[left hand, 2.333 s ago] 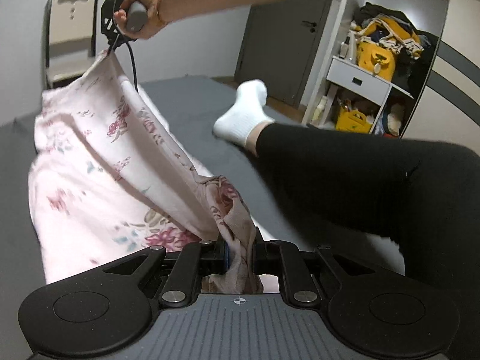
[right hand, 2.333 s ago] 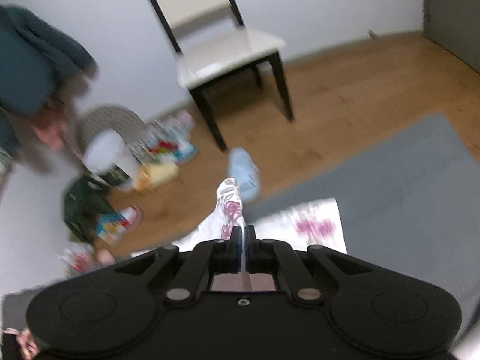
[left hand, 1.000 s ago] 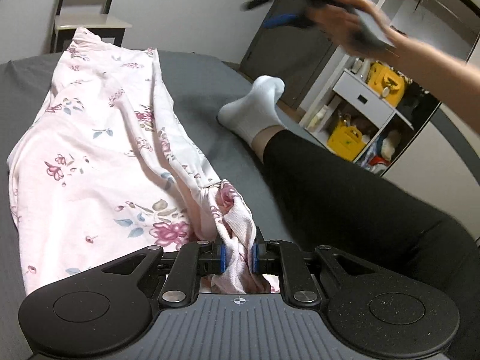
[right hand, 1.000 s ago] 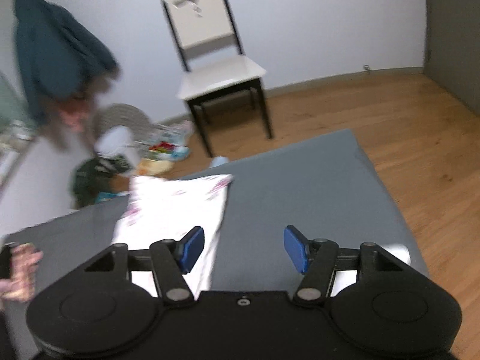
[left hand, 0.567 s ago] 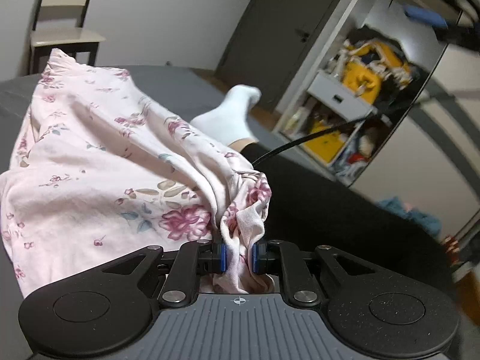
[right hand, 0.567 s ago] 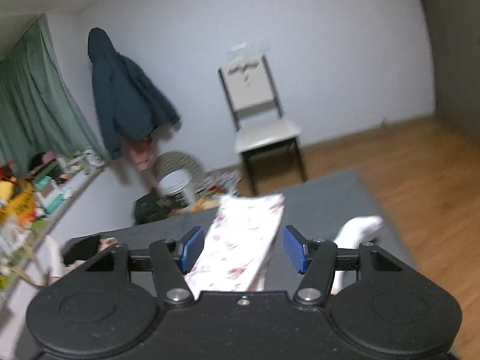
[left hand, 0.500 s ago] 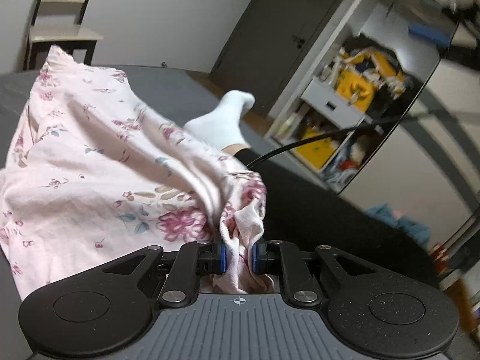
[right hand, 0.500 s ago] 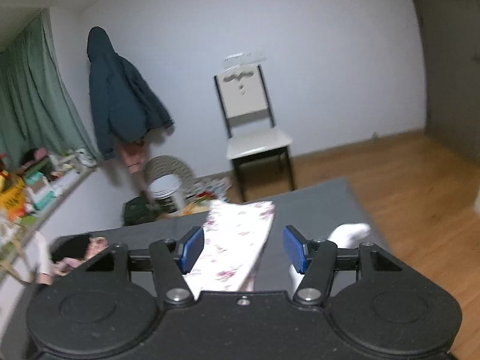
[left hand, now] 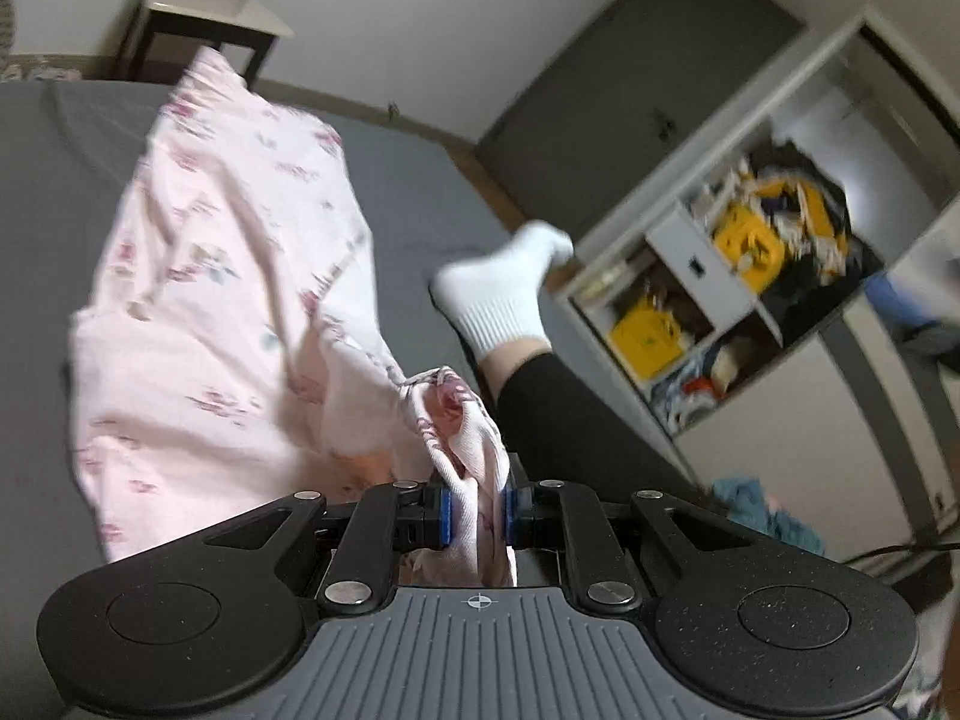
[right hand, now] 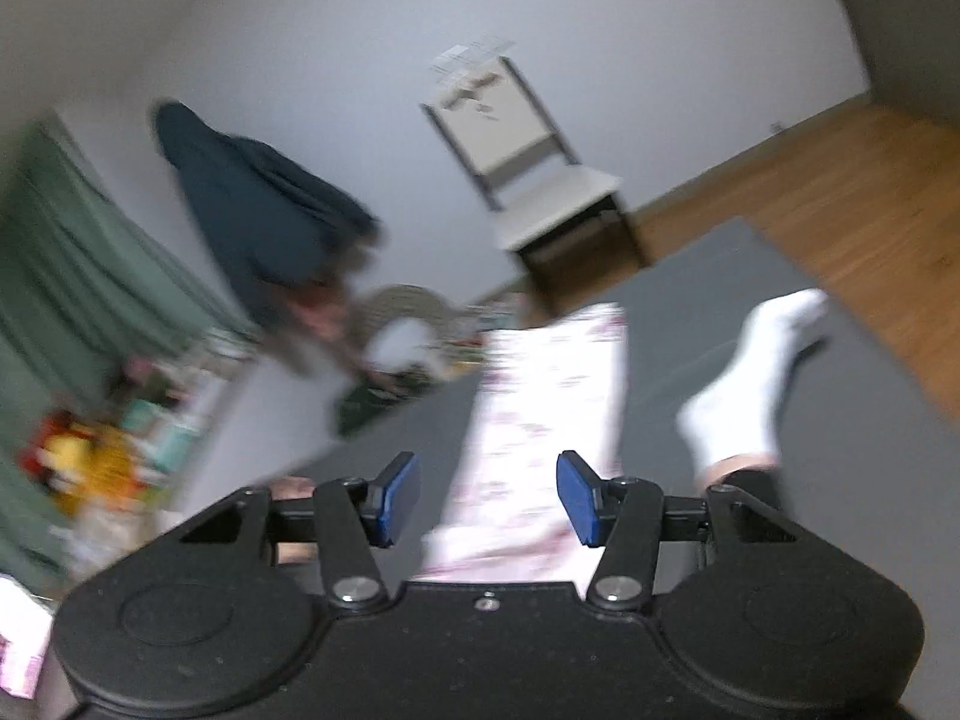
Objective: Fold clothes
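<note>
A pale pink floral garment (left hand: 228, 300) lies lengthwise on a grey bed (left hand: 54, 192), its near end bunched up. My left gripper (left hand: 477, 516) is shut on that bunched end, cloth pinched between its blue pads. In the right wrist view the same garment (right hand: 540, 414) stretches away over the grey bed (right hand: 840, 456), blurred by motion. My right gripper (right hand: 489, 498) is open above it, with nothing held between its blue pads (right hand: 579, 504).
A person's leg in black with a white sock (left hand: 510, 294) rests on the bed beside the garment; the sock (right hand: 762, 372) shows again at right. A chair (right hand: 540, 198), a hanging dark jacket (right hand: 258, 210), an open cluttered wardrobe (left hand: 738, 276) and wooden floor (right hand: 870, 198) surround the bed.
The right gripper let go of the garment's far end, opened and pulled back high above the bed. The left gripper kept its hold and lifted, tilting; the garment now lies flat.
</note>
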`<state>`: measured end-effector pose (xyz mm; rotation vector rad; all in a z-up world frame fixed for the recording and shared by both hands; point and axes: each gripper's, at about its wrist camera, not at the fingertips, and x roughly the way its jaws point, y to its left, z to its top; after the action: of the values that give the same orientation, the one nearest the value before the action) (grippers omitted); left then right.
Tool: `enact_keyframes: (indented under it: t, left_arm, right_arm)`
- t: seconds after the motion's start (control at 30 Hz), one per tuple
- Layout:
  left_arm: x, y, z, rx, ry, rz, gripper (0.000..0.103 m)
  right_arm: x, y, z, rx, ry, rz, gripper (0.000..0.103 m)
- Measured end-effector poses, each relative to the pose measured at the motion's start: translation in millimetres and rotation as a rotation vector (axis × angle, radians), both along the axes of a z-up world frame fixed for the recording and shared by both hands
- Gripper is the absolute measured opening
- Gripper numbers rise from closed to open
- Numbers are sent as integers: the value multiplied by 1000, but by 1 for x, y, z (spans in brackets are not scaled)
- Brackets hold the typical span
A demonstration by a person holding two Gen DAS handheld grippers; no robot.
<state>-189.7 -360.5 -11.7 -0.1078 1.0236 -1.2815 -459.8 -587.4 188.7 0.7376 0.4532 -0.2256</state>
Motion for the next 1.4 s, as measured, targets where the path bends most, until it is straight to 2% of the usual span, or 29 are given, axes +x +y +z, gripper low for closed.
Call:
enact_keyframes:
  t: [0.03,0.1,0.2,0.27,0.3,0.33,0.4,0.43,0.47,0.5,0.57,0.73,0.8,0.87,0.93,1.07,1.1,1.13,1.23,1.33,1.4]
  left_arm:
    - [-10,-9,-5,12,-4,-24,14]
    - [-30,-28,-14,34,-13,-73,14]
    - [-70,-50,-36,128,-51,-127,14]
    - [-94,-63,-50,219,-129,-134,16]
    - [-104,-67,-57,258,-172,-128,21]
    - [-112,-69,-63,278,-202,-127,31]
    - [-125,-66,-63,242,-230,-124,54]
    - [-131,-63,-61,222,-245,-131,81]
    - [-136,-60,-57,204,-263,-140,99]
    - [-141,-56,-54,185,-281,-149,102]
    - [-147,-40,-41,146,-345,-164,102]
    - [-149,26,-13,63,-515,-151,102]
    - [-149,53,-14,89,-616,-145,102]
    - [-147,70,-19,156,-699,-170,102]
    - [-146,81,-23,180,-730,-194,102]
    - [-149,80,-37,225,-780,-209,102]
    - [-153,77,-42,235,-798,-213,102]
    - [-155,79,-43,235,-808,-218,102]
    - [-161,84,-44,231,-825,-233,102]
    - [-164,85,-45,225,-817,-251,102]
    - [-166,86,-47,213,-817,-253,102]
  right_arm:
    - [-7,7,8,24,-26,9,51]
    - [-5,15,3,20,11,-6,51]
    - [-2,27,-6,15,66,-28,52]
    - [9,28,-26,33,128,-36,52]
    - [19,25,-42,52,162,-40,52]
    - [25,25,-59,65,185,-47,52]
    - [37,24,-91,73,237,-69,52]
    - [43,23,-106,68,271,-82,52]
    - [51,21,-122,63,303,-94,52]
    - [60,19,-136,58,326,-106,52]
    - [72,22,-157,58,373,-122,51]
    - [74,25,-195,198,488,-81,50]
    - [71,35,-207,224,555,-43,49]
    - [71,48,-215,265,590,4,49]
    - [71,61,-223,310,612,46,48]
    - [83,91,-234,287,706,86,46]
    - [86,95,-238,269,738,80,43]
    - [88,99,-242,253,769,74,31]
    - [85,100,-250,258,835,51,16]
    - [79,93,-244,284,816,32,8]
    - [75,93,-225,247,746,17,7]
